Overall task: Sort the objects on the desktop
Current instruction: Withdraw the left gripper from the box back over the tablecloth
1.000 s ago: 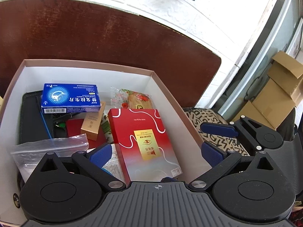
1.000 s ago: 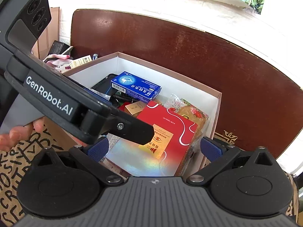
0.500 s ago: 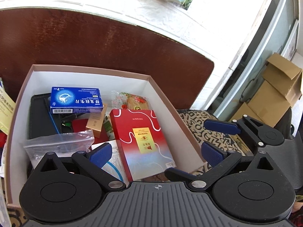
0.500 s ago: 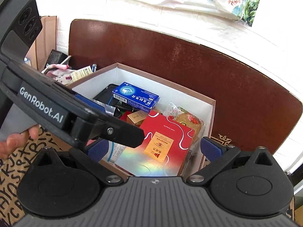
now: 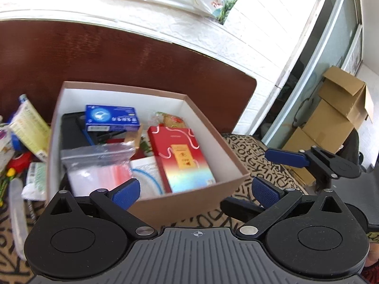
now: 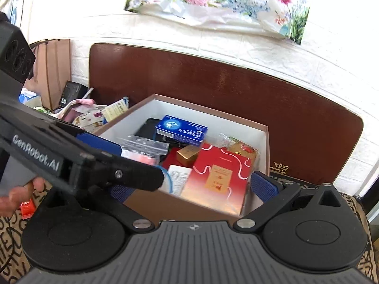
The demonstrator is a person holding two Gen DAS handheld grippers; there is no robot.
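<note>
Both of my grippers have pulled back and up from the box over the last second, so the whole box (image 5: 220, 168) now sits ahead of me where before it filled the view. My left gripper (image 5: 196, 193) is spread wide and grips nothing; its left fingertip hangs over the box's near wall, its right fingertip over the patterned cloth (image 5: 258, 163) just outside the box's right wall. My right gripper (image 6: 193, 188) is also wide open and empty, with the near right corner of the box between its fingertips.

Inside the box, straight ahead of the left gripper, a red carton (image 5: 181, 158) lies flat against the right wall. Beyond and left of it a blue medicine box (image 5: 111, 118) rests on a black case (image 5: 71, 130). A clear zip bag (image 5: 97, 163) lies nearest my left fingertip, with a white paper (image 5: 146, 172) between it and the red carton. A small gold box (image 6: 188, 155) and a wrapped snack (image 5: 169, 119) lie farther back.

Left of the box, loose clutter crowds its outer wall, including a pale green tube (image 5: 30, 127). To the right the cloth is open as far as my right gripper. Behind the box stands a dark brown board (image 5: 123, 56).

From the right camera, my left gripper's body crosses low in front of the box's left corner.
</note>
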